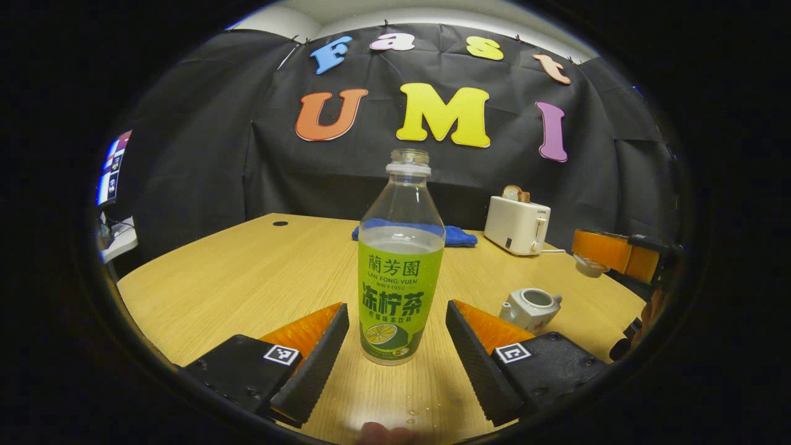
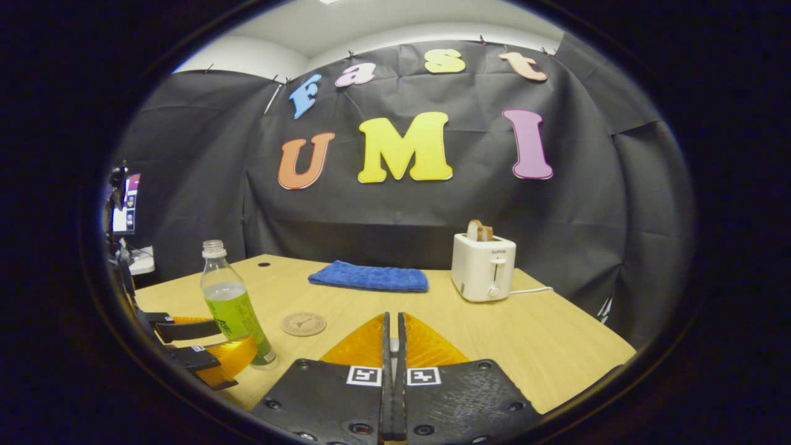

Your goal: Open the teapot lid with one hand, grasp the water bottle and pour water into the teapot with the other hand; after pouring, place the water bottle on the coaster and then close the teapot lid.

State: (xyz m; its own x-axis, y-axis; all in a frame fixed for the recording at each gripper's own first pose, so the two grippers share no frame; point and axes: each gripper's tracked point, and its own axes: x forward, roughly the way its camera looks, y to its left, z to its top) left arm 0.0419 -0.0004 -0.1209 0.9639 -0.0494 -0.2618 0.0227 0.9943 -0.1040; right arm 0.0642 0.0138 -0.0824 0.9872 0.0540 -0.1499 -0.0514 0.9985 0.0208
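Note:
An uncapped water bottle [image 1: 398, 259] with a green label stands upright on the table, about half full. My left gripper [image 1: 397, 309] is open, one finger on each side of the bottle's base, not touching it. To the right, the small white teapot [image 1: 531, 307] sits with its top open. Above and beyond it my right gripper [image 1: 584, 253] holds the white teapot lid [image 1: 590, 267] in the air. In the right gripper view my right gripper [image 2: 393, 337] is shut on the lid's knob [image 2: 393, 345]. The bottle [image 2: 235, 309] and left gripper [image 2: 198, 349] stand at the left, and the round coaster [image 2: 303, 323] lies just right of them.
A folded blue cloth [image 2: 369, 276] lies at the back of the wooden table [image 2: 556, 340]. A white toaster [image 2: 484, 266] with bread in it stands at the back right, its cord trailing right. A screen [image 1: 111, 167] hangs off the table's left side.

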